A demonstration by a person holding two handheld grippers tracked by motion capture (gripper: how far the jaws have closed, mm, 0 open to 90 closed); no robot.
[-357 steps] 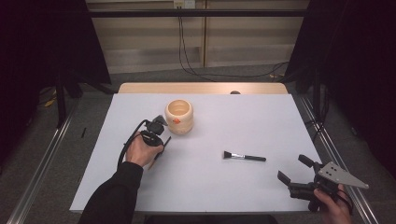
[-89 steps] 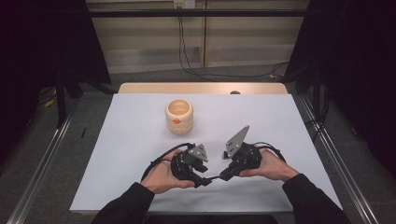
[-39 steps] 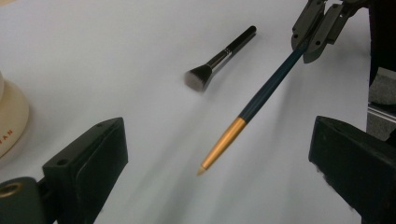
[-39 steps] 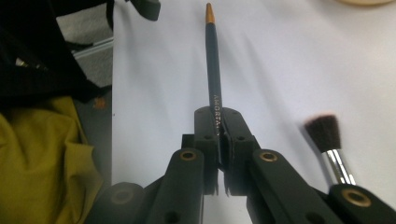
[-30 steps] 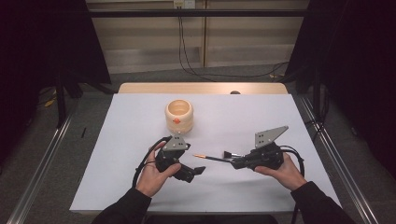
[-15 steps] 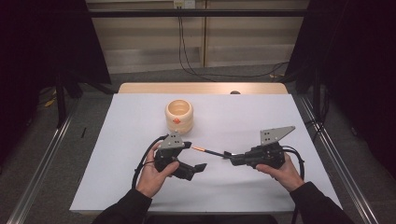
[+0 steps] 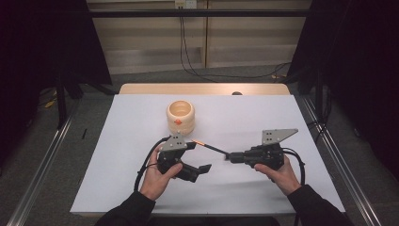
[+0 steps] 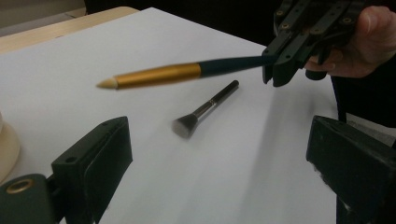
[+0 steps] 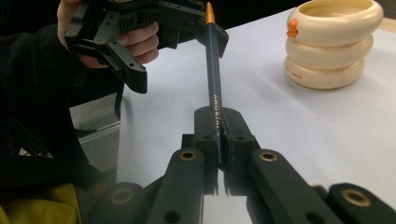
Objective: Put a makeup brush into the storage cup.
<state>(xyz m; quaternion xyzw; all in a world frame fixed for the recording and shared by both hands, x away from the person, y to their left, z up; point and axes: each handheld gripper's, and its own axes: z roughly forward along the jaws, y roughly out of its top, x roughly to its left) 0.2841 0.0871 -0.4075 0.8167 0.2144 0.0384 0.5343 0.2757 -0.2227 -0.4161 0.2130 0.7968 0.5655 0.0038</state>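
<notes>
The right gripper (image 9: 219, 140) clamps the dark end of the pencil (image 9: 214, 70), held level over the table (image 7: 291, 117); the left gripper (image 8: 224, 163) gapes beneath; an off-centre snatch could twist it loose.

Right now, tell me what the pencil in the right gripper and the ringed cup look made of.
Pencil: probably lacquered wood or plastic, with a dark glossy shaft, printed lettering and a metallic gold end. Ringed cup: smooth cream plastic or glazed ceramic, its stacked rings carrying a soft sheen; which one is unclear.
</notes>
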